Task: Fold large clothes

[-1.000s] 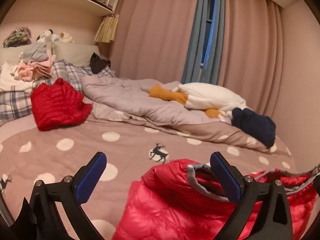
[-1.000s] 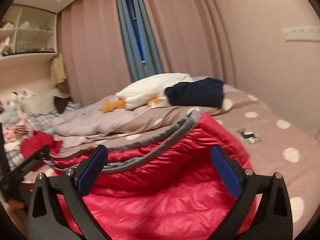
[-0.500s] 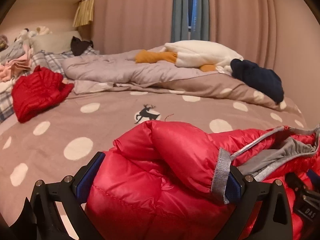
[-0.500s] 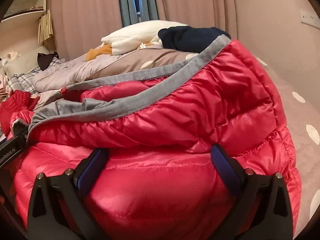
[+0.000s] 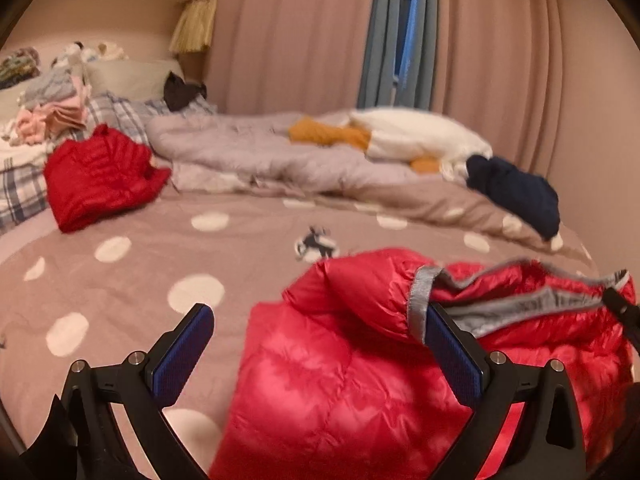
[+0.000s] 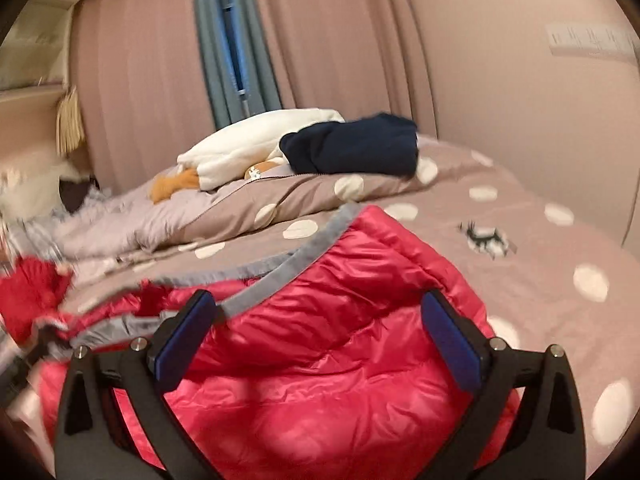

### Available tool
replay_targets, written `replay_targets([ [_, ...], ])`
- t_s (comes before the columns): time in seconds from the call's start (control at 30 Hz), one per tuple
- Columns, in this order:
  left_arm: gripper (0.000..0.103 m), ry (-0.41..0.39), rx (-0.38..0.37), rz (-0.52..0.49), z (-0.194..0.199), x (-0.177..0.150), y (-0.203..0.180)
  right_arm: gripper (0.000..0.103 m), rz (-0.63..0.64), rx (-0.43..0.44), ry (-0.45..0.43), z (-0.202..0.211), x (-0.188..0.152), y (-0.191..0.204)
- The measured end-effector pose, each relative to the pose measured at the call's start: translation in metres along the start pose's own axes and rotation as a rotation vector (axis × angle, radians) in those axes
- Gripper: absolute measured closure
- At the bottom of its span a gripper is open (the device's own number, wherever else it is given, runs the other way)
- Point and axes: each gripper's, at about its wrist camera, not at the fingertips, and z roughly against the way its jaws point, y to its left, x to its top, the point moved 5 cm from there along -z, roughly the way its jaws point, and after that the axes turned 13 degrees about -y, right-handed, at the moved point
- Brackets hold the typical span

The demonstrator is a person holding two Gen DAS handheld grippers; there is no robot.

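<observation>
The dotted bedspread [image 5: 132, 280] fills the middle of both views. On it, lower right in the left view, lies the red down jacket [image 5: 352, 380], bunched, a sleeve flopped over, grey collar loose: folding looks barely begun. The left gripper [image 5: 320, 356] and right gripper [image 6: 316, 344] both gape wide, holding nothing. The jacket's near hem is cut off at the bottom edge, and blur smears the far clutter.

Bare polka-dot bedspread [image 5: 132, 280] left of the red down jacket [image 5: 340, 380]; rumpled duvet [image 5: 248, 156] behind.
</observation>
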Motion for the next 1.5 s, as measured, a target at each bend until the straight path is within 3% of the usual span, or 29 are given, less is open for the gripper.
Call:
replay_targets([
  [0.07, 0.001, 0.022, -0.011, -0.028, 0.003, 0.0, -0.004, 0.0, -0.049, 0.009, 0.053, 0.0, -0.007, 0.0],
  [0.17, 0.001, -0.089, -0.026, -0.03, 0.034, 0.018, 0.0, 0.0, 0.002, 0.059, 0.103, 0.0, -0.016, 0.015],
  [0.23, 0.001, -0.163, -0.034, 0.007, 0.052, 0.027, 0.004, 0.0, 0.089, 0.019, 0.073, -0.003, -0.019, 0.02],
  [0.3, 0.001, -0.176, -0.064, 0.053, 0.052, 0.03, 0.003, 0.0, 0.149, -0.037, 0.074, -0.009, -0.028, 0.017],
  [0.37, 0.001, -0.117, -0.116, 0.038, 0.028, 0.023, -0.008, 0.0, 0.152, -0.084, 0.126, -0.023, -0.036, 0.008],
  [0.5, 0.001, 0.072, -0.088, -0.111, -0.022, -0.008, -0.029, 0.0, 0.095, -0.102, 0.142, -0.028, -0.035, -0.003],
  [0.7, 0.001, 0.086, -0.077, -0.154, -0.051, -0.015, -0.04, 0.0, 0.063, -0.13, 0.116, -0.001, -0.03, -0.01],
  [0.83, 0.001, 0.153, -0.055, 0.055, -0.06, -0.016, -0.011, 0.0, 0.033, -0.088, 0.107, 0.012, -0.037, -0.005],
  [0.9, 0.001, 0.136, -0.034, 0.149, -0.06, -0.009, 0.006, 0.0, 0.05, -0.091, 0.113, 0.011, -0.042, -0.004],
  [1.0, 0.001, 0.115, 0.017, 0.129, -0.063, -0.01, 0.013, 0.0, 0.086, -0.109, 0.15, -0.001, -0.056, -0.005],
  [1.1, 0.001, 0.175, -0.001, 0.082, -0.076, -0.03, 0.006, 0.0, 0.098, -0.108, 0.129, -0.01, -0.067, -0.005],
  [1.3, 0.001, 0.205, 0.02, 0.133, -0.076, -0.033, 0.015, 0.0, 0.138, -0.119, 0.113, -0.014, -0.071, -0.001],
  [1.43, 0.001, 0.138, 0.075, 0.082, -0.05, -0.023, 0.026, 0.0, 0.117, -0.1, 0.13, -0.002, -0.063, 0.0],
  [1.5, 0.001, 0.118, 0.103, 0.045, -0.033, -0.023, 0.036, 0.0, 0.116, -0.051, 0.122, 0.01, -0.056, 0.01],
])
